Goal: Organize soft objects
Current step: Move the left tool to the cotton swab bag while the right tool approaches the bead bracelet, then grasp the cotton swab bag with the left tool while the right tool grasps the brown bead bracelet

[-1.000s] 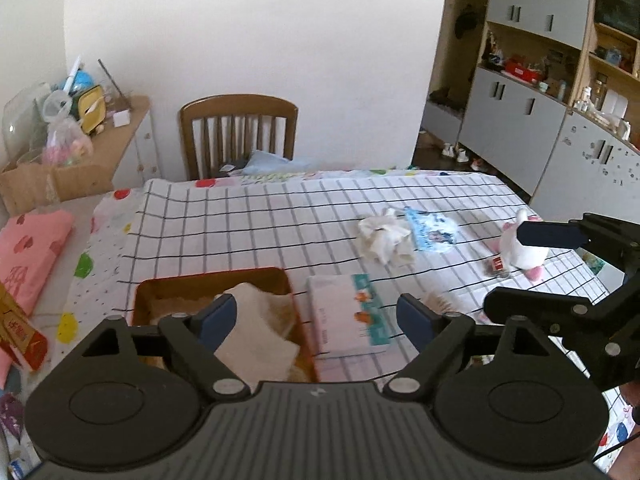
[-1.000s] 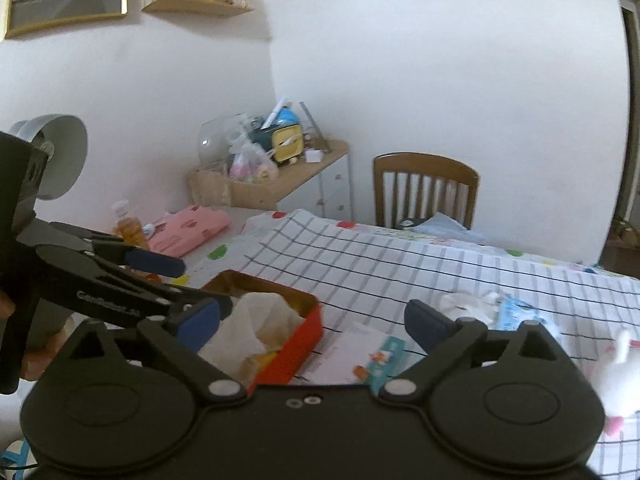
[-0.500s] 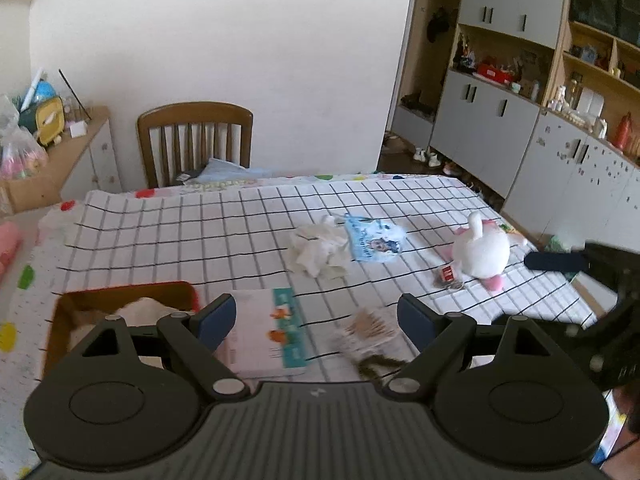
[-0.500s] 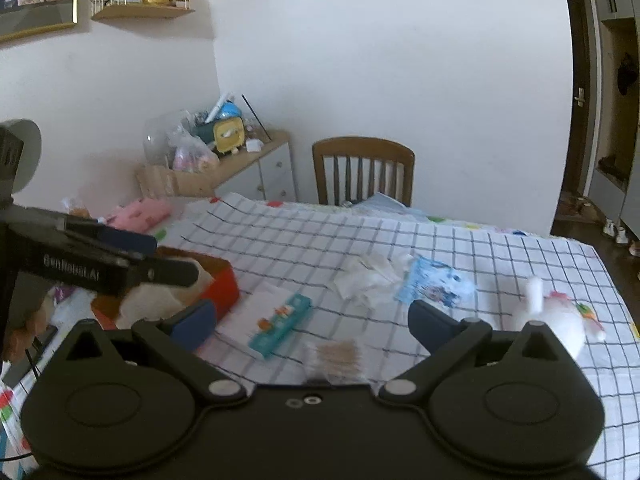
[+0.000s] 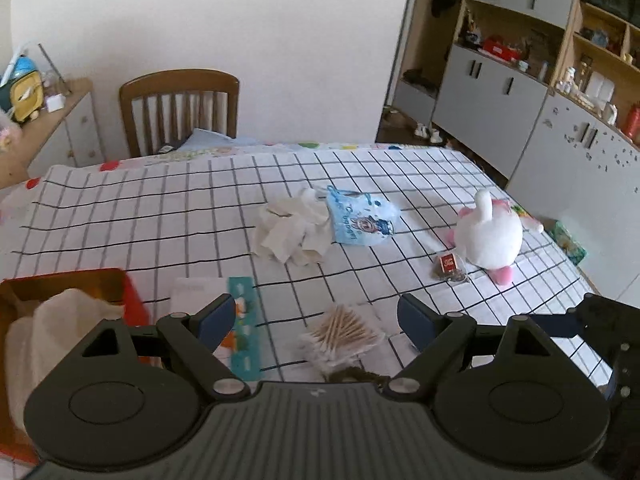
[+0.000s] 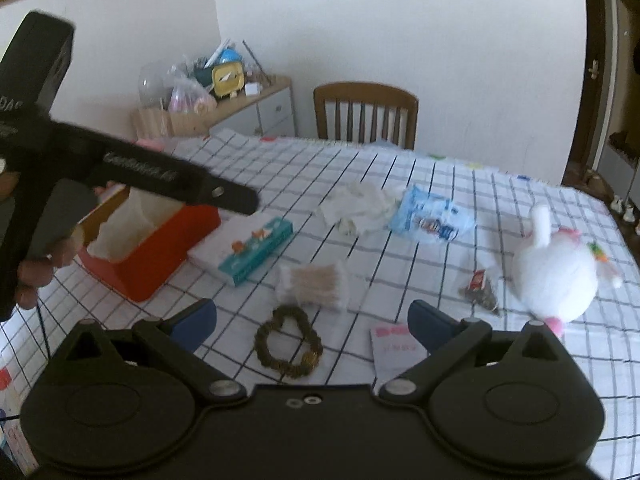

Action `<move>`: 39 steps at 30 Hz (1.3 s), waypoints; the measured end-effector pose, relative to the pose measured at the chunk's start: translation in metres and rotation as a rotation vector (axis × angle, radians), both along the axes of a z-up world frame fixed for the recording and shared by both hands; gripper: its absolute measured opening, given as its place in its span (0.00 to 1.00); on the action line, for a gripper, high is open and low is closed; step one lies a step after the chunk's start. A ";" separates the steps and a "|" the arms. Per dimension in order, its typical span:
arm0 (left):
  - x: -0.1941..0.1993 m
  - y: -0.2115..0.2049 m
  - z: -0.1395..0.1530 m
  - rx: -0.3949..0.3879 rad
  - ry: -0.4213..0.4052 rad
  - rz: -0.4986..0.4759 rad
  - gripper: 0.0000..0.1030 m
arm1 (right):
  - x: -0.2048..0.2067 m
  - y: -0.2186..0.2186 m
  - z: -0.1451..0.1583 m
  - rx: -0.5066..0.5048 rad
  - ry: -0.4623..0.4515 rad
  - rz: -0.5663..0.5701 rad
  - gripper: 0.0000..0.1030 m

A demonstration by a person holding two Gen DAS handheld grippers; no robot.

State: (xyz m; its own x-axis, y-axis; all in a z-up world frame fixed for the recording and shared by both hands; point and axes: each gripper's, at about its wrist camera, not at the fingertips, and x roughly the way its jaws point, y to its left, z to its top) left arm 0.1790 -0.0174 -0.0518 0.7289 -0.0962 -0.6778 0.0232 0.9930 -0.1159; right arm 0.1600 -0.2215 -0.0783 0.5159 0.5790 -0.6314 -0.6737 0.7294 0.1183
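A white plush toy [image 5: 490, 236] [image 6: 554, 276] with pink feet lies at the right of the checked tablecloth. A crumpled white cloth [image 5: 290, 230] [image 6: 360, 206] and a light blue printed pouch [image 5: 360, 220] [image 6: 430, 218] lie mid-table. An orange box [image 5: 68, 280] [image 6: 154, 246] at the left holds a cream cloth [image 5: 48, 328]. My left gripper [image 5: 316, 318] is open above a bundle of cotton swabs [image 5: 344, 334] [image 6: 314, 282], with nothing between its pads. My right gripper [image 6: 312, 322] is open too, over a brown bead bracelet [image 6: 288, 342].
A teal and white flat box [image 5: 236, 320] [image 6: 252, 254] lies beside the orange box. A small red sachet [image 5: 448, 266] [image 6: 480, 286] sits by the plush. A pink-printed paper [image 6: 396, 346] lies near the front. A wooden chair [image 5: 180, 110] stands behind the table; cabinets [image 5: 520, 100] line the right.
Both views have swung rightward and come lower toward the table. The orange box slid to the left edge, and the swabs, bracelet and plush toy came into nearer view. Both grippers stayed open.
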 end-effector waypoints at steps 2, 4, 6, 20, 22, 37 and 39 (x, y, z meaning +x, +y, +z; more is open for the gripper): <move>0.009 -0.007 -0.010 0.012 0.011 -0.027 0.86 | 0.002 0.003 -0.009 -0.010 0.016 0.009 0.98; 0.017 -0.013 -0.020 0.031 0.023 -0.052 0.86 | 0.003 0.008 -0.016 -0.020 0.031 0.019 0.98; 0.025 -0.019 -0.031 0.041 0.048 -0.081 0.86 | 0.005 0.012 -0.024 -0.031 0.046 0.034 0.96; 0.065 -0.032 -0.082 0.070 0.166 -0.167 0.86 | 0.016 0.041 -0.061 -0.114 0.087 0.110 0.85; 0.068 -0.034 -0.088 0.091 0.176 -0.171 0.86 | 0.017 0.045 -0.065 -0.130 0.080 0.120 0.83; 0.076 -0.035 -0.100 0.087 0.171 -0.187 0.73 | 0.011 0.068 -0.078 -0.210 0.023 0.140 0.60; 0.076 -0.036 -0.100 0.079 0.165 -0.197 0.65 | 0.010 0.069 -0.078 -0.204 0.027 0.139 0.57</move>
State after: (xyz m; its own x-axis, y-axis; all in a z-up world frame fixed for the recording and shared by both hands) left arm 0.2549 -0.0533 -0.1516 0.5807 -0.1677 -0.7966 0.2042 0.9773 -0.0569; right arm 0.1702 -0.1529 -0.1559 0.4216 0.5024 -0.7548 -0.7679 0.6405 -0.0026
